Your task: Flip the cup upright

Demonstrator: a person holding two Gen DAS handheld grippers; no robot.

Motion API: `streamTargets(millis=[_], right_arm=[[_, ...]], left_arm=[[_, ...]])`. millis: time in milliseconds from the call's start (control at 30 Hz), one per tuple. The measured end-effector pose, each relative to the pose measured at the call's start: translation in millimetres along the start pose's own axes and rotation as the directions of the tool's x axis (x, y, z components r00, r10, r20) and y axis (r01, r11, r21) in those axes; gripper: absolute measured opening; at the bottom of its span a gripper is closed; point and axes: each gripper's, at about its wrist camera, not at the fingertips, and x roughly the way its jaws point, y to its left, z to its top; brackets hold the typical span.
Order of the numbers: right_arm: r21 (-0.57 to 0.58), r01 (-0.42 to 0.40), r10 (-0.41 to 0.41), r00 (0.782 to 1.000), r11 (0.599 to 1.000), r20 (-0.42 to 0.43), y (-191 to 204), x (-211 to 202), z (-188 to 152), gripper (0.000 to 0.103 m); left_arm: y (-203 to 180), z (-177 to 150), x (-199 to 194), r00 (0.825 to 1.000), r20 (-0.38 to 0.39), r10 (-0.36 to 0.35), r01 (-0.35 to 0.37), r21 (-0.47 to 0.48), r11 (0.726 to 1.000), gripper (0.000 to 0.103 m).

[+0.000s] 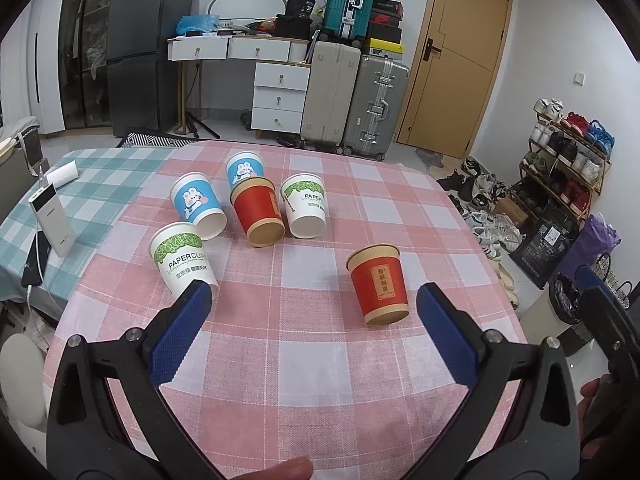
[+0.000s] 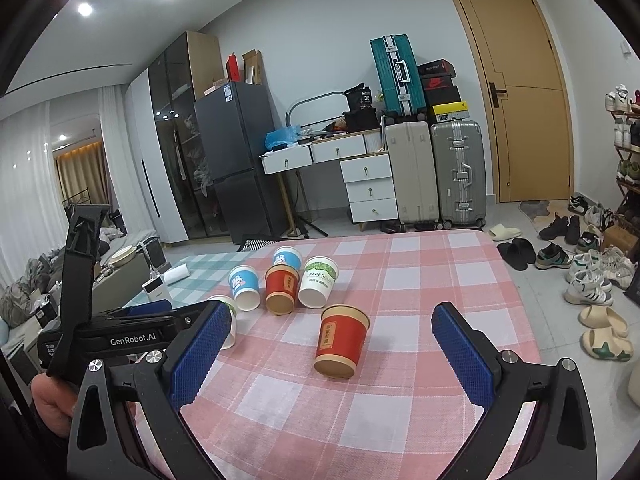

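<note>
Both grippers hang released above the pink-and-white checked tablecloth (image 1: 280,360): the left gripper (image 1: 312,300) and the right gripper (image 2: 332,324) each spread their blue-padded jaws wide, gripping nothing. Just ahead, between the jaws, a red paper cup with a kraft-brown rim (image 1: 378,284) (image 2: 341,342) stands apart from the rest. Farther off sit five more paper cups (image 1: 260,208).

Paper cups: two red (image 1: 378,286), two blue (image 1: 196,202), two white-green (image 1: 182,258); six total.
</note>
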Motion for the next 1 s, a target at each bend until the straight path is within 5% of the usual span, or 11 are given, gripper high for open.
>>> streamTargets(millis=[1000], right_arm=[[0.023,-0.021,0.021,1.000,1.000,-0.013,-7.1,6.5,-1.7,0.103]], left_arm=[[-6.2,0.1,17.8,1.000,-0.018,0.001,-0.001,0.011,1.000,0.102]])
